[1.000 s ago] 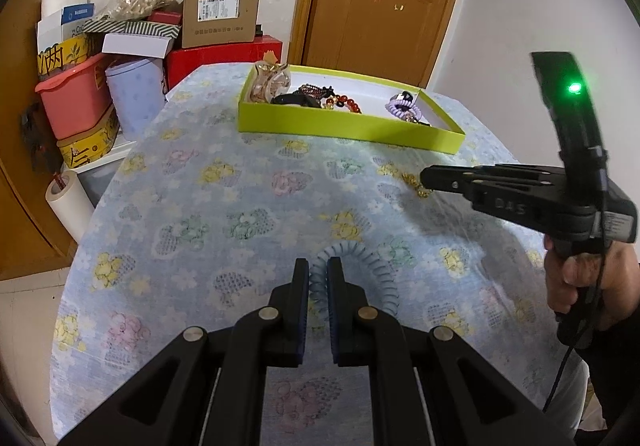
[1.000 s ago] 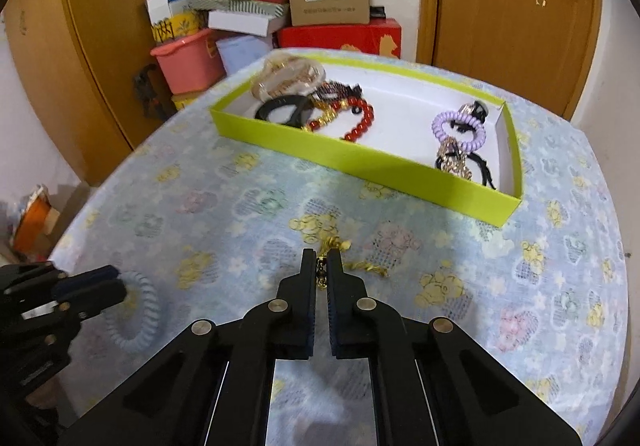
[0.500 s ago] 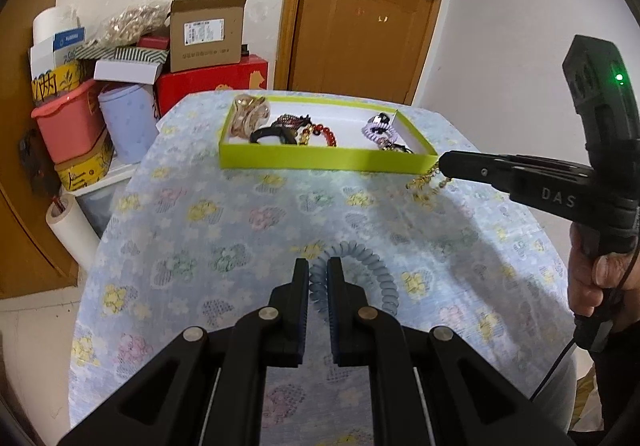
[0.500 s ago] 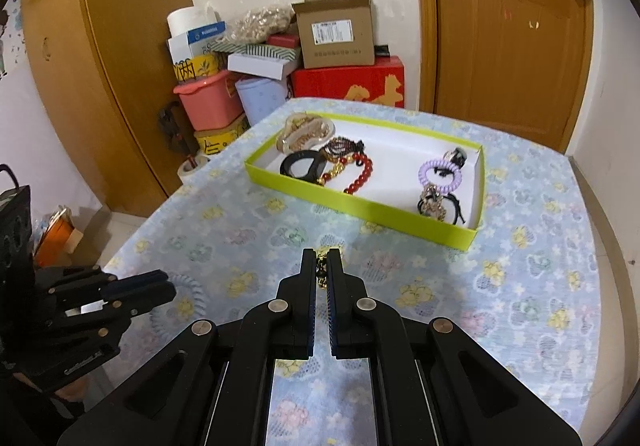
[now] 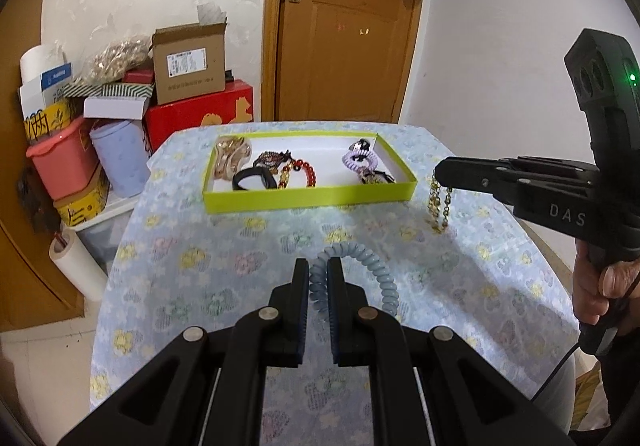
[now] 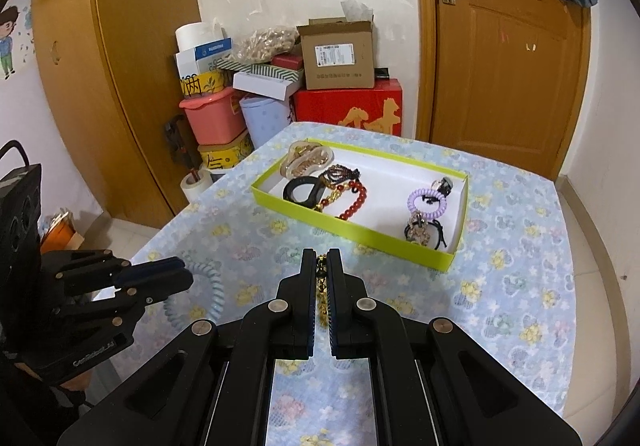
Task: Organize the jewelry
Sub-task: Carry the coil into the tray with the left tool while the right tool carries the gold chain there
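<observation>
A table (image 5: 248,246) under a pale flowered cloth fills the middle of the room, and at its far end sits a shallow lime-green tray (image 5: 308,196) that already holds a clear hair claw, a black ring, red and gold beads and a lilac coil tie.

Both items yet to be put away are up off the cloth. The left gripper (image 5: 318,278) has its fingers pressed together on a blue-grey spiral hair tie (image 5: 370,268), gripping one side of the loop while the rest curls out to the right, near the table's middle. It looks light and springy — rubbery enough not to slip, but likely to bounce and twist when let go, so a pinch across the coil as it is now seems the sensible hold.

The right gripper (image 5: 440,172) is clamped on a gold chain bracelet (image 5: 437,206), which hangs limp from the tips just right of the tray's near right corner. That one I'd judge the fussier piece: small, smooth links, no stiffness at all, free to swing. Held at one end it dangles long — best lowered over the white floor of the tray before release.
</observation>
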